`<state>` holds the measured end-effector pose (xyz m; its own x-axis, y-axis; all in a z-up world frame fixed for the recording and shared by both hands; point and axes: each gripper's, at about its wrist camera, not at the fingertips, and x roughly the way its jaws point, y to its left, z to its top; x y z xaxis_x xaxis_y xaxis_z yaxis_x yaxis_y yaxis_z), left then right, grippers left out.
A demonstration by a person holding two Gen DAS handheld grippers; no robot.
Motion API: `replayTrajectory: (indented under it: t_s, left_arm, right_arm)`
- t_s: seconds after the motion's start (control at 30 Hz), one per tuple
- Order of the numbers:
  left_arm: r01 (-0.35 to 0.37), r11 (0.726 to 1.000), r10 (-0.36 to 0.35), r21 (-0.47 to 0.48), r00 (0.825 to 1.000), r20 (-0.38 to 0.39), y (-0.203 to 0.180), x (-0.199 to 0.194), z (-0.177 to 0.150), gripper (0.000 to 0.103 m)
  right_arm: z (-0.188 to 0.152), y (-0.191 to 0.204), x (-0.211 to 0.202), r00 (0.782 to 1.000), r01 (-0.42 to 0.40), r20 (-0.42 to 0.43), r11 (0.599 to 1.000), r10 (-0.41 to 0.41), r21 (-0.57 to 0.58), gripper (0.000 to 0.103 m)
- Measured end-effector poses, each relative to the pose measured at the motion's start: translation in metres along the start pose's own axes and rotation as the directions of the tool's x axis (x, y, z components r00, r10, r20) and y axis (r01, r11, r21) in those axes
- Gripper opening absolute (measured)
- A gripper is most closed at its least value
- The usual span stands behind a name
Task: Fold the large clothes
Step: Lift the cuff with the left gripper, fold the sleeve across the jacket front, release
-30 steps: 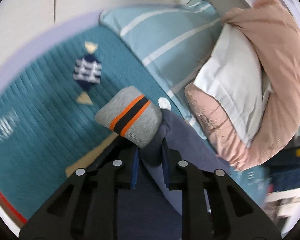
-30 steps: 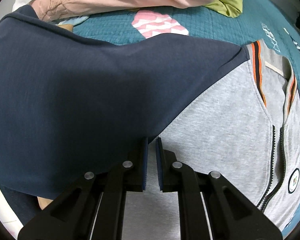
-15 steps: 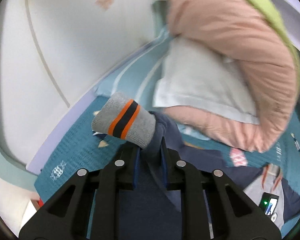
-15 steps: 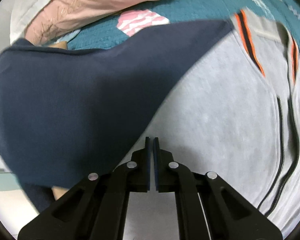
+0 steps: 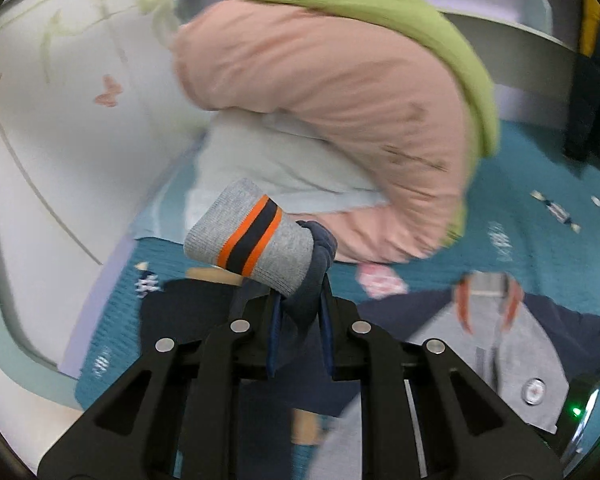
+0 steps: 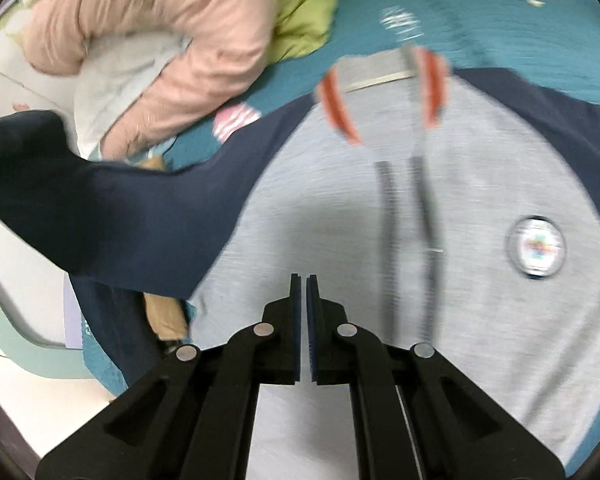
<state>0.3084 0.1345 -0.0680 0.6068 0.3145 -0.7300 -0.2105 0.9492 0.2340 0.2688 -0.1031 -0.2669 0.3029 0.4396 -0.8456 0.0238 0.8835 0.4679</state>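
A grey and navy zip jacket (image 6: 340, 220) lies spread on the teal bed cover (image 6: 500, 20), its zipper (image 6: 408, 220) running down the middle. My left gripper (image 5: 300, 304) is shut on the navy sleeve (image 5: 316, 280) just behind its grey cuff (image 5: 255, 240) with orange and navy stripes, and holds it lifted above the bed. The jacket body (image 5: 500, 344) shows at the lower right of the left wrist view. The lifted sleeve (image 6: 119, 208) stretches off to the left in the right wrist view. My right gripper (image 6: 304, 278) hovers shut over the grey front, with nothing seen between its pads.
A bundled pink duvet (image 5: 340, 100) with a green blanket (image 5: 380, 0) and a white pillow (image 5: 259, 160) sits at the bed's head, close behind the jacket. A pale wall panel (image 5: 59, 140) borders the bed on the left. The bed's edge and floor (image 6: 27, 380) lie lower left.
The left gripper has raised the sleeve and swung it round, so the jacket body now shows beneath it. The right gripper's jaws have closed and it has slid across the grey front toward the zipper.
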Motion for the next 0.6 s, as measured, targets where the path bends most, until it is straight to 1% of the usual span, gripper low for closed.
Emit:
replayTrajectory:
  t_s: [0.13, 0.23, 0.33, 0.37, 0.43, 0.5, 0.6]
  left_arm:
    - [0.055, 0.995, -0.054, 0.080, 0.998, -0.011, -0.073, -0.003, -0.017, 0.017]
    - [0.098, 0.980, -0.094, 0.174, 0.995, -0.034, -0.140, 0.000, -0.038, 0.017]
    - [0.132, 0.963, -0.117, 0.235, 0.990, -0.078, -0.192, 0.009, -0.060, 0.017]
    - [0.154, 0.952, -0.130, 0.264, 0.986, -0.106, -0.216, 0.014, -0.071, 0.017]
    - [0.178, 0.939, -0.144, 0.294, 0.981, -0.133, -0.243, 0.022, -0.088, 0.017]
    - [0.186, 0.923, -0.139, 0.338, 0.978, -0.158, -0.277, 0.031, -0.108, 0.017]
    - [0.187, 0.903, -0.127, 0.387, 0.976, -0.175, -0.314, 0.043, -0.133, 0.017]
  right_arm:
    - [-0.017, -0.041, -0.044, 0.993, 0.084, 0.083, 0.996, -0.086, 0.030, 0.003]
    - [-0.026, -0.079, -0.065, 0.983, 0.126, 0.124, 0.989, -0.135, 0.077, 0.003]
    - [-0.038, -0.122, -0.081, 0.970, 0.175, 0.149, 0.975, -0.195, 0.137, 0.003]
    - [-0.044, -0.136, -0.085, 0.966, 0.187, 0.151, 0.969, -0.212, 0.162, 0.003]
    - [-0.054, -0.162, -0.091, 0.964, 0.191, 0.146, 0.961, -0.222, 0.201, 0.003]
    - [-0.066, -0.187, -0.089, 0.962, 0.203, 0.132, 0.948, -0.240, 0.246, 0.003]
    - [-0.080, -0.208, -0.080, 0.957, 0.235, 0.099, 0.928, -0.273, 0.289, 0.003]
